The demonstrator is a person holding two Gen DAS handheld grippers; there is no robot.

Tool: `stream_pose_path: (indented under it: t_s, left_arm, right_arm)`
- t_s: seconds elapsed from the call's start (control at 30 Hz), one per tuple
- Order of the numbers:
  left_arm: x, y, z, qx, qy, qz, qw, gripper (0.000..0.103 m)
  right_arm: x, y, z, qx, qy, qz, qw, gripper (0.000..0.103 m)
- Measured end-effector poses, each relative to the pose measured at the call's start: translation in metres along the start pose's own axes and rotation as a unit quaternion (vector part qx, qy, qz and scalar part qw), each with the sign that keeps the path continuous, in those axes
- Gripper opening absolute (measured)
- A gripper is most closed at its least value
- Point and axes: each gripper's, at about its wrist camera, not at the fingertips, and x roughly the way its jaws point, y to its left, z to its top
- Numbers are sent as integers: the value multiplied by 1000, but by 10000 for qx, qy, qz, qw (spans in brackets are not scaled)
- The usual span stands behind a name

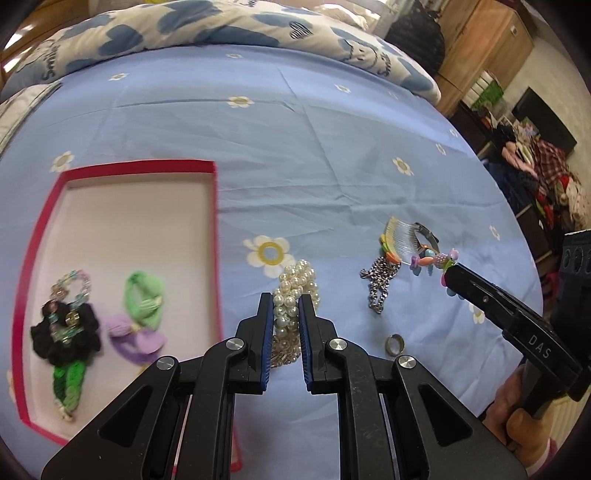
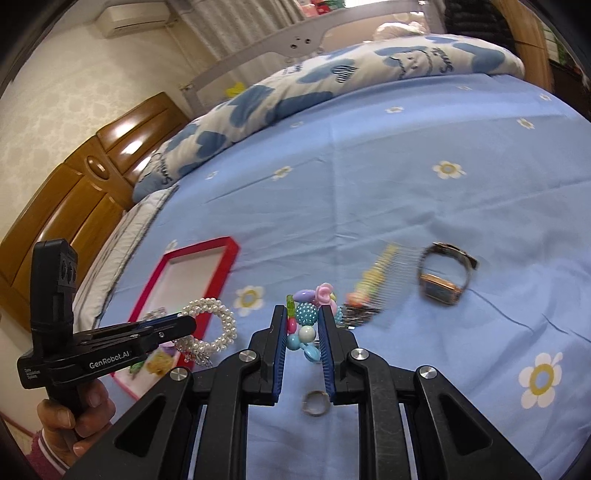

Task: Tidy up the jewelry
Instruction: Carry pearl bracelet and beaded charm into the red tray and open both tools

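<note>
My left gripper (image 1: 287, 299) is shut on a white pearl bracelet (image 1: 295, 291), held just above the blue bedsheet, right of the red-rimmed tray (image 1: 214, 229); it also shows in the right wrist view (image 2: 212, 326). My right gripper (image 2: 303, 314) is shut on a colourful bead bracelet (image 2: 306, 319), seen from the left wrist (image 1: 436, 260). The tray holds a black scrunchie (image 1: 66, 332), a green and purple hair tie (image 1: 142, 314) and a pastel bead bracelet (image 1: 72, 286). On the sheet lie a silver chain (image 1: 380, 284), a hair comb (image 2: 373, 280), a watch (image 2: 445, 275) and a ring (image 2: 314, 403).
A folded blue-and-white quilt (image 1: 221, 33) lies along the far side of the bed. A wooden headboard (image 2: 74, 192) stands at the left. The bed's right edge (image 1: 517, 229) drops to a cluttered floor.
</note>
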Motion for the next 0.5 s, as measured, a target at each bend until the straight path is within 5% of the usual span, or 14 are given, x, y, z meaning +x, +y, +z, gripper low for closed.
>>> stream_pose_path:
  t_s: [0.5]
  left_arm:
    - [-32,56,-1,-586,-329,150,9976,11]
  right_arm:
    - [29,59,1,-424,225,423,9980,17]
